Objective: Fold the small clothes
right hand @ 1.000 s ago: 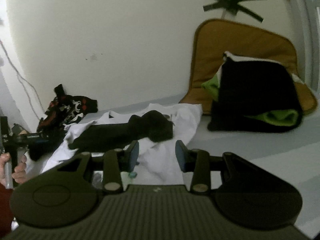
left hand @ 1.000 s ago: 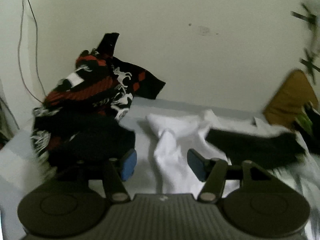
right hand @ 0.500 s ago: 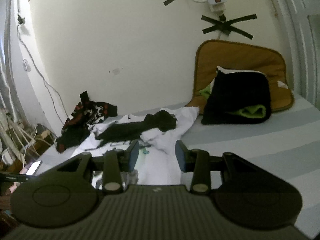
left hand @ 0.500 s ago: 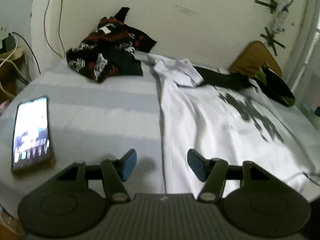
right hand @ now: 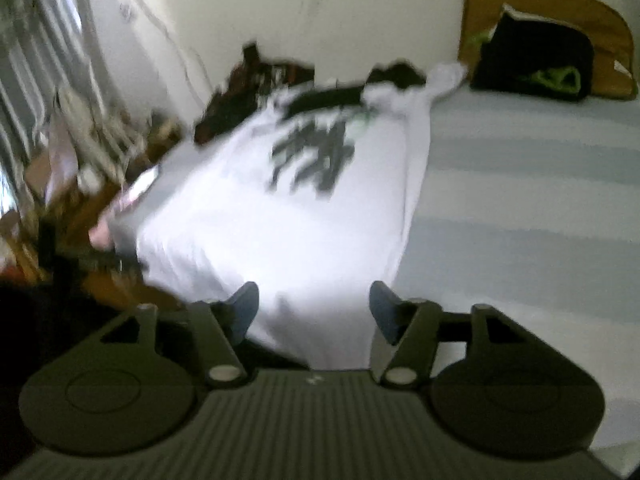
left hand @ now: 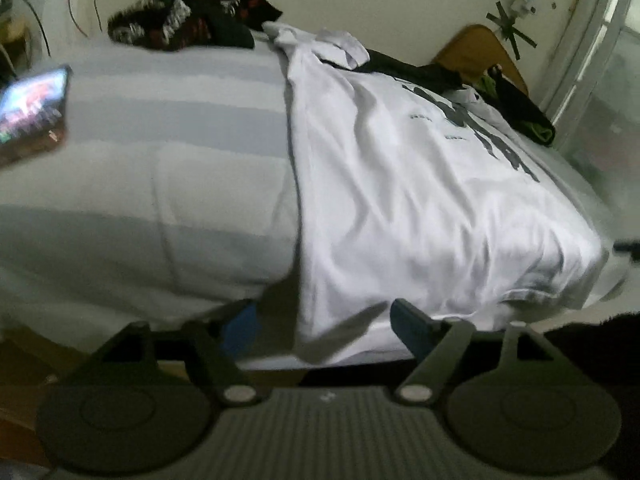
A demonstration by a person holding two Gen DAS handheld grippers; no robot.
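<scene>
**Both claws open over the hem of a white T-shirt**

The white T-shirt [left hand: 420,200] lies flat on the striped bed [left hand: 140,160], its hem draped over the near edge. The left claw [left hand: 324,328] and right claw [right hand: 312,312] are both opening, the hem corners between their pads but not yet pinched. The cloth looks light, soft and limp; it is best gripped at the hem corners. The dark chest print is too blurred to read.

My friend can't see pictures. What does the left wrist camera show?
A white T-shirt with dark lettering lies spread on a striped bed. The left gripper is opening at the shirt's near hem. A lit phone lies at left, a patterned garment behind.
</scene>
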